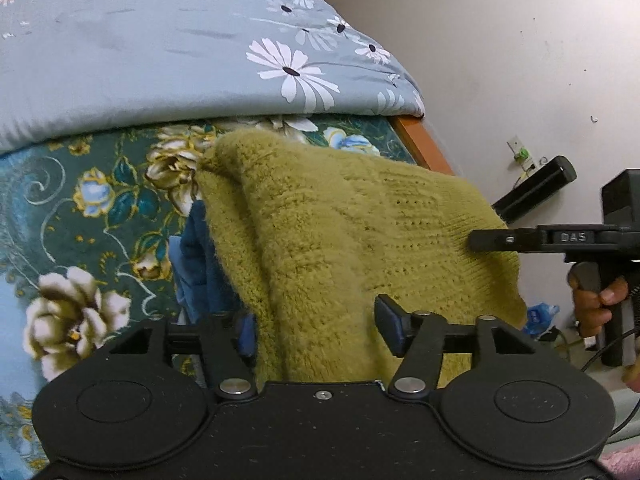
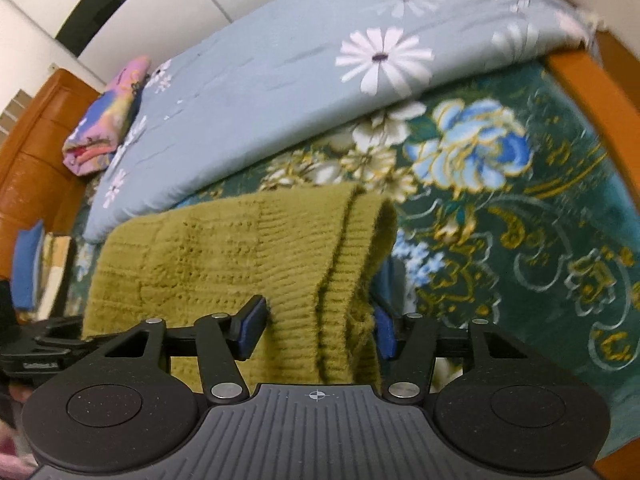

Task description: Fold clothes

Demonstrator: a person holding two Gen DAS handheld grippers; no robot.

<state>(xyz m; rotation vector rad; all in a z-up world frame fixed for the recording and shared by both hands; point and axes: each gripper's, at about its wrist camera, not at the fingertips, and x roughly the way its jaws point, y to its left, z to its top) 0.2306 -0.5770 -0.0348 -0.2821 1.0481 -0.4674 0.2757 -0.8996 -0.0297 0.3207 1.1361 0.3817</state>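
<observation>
Above the dark green floral bedspread (image 2: 520,220), held up between both tools: olive-green knitted sweater (image 1: 340,232), fuzzy, ribbed, with small eyelet rows. Stretched with long axis running from left gripper (image 1: 316,328) across to right gripper (image 2: 316,328), far edge toward the grey daisy-print quilt (image 1: 140,48). Ribbed hem and a doubled-over fold at the right gripper's end. Pinched in each tool, blue pads pressed into bunched knit on both sides. Beneath the sweater, against the bedspread, a blue garment (image 1: 200,264). Behind the quilt, a pink folded cloth (image 2: 108,120).
</observation>
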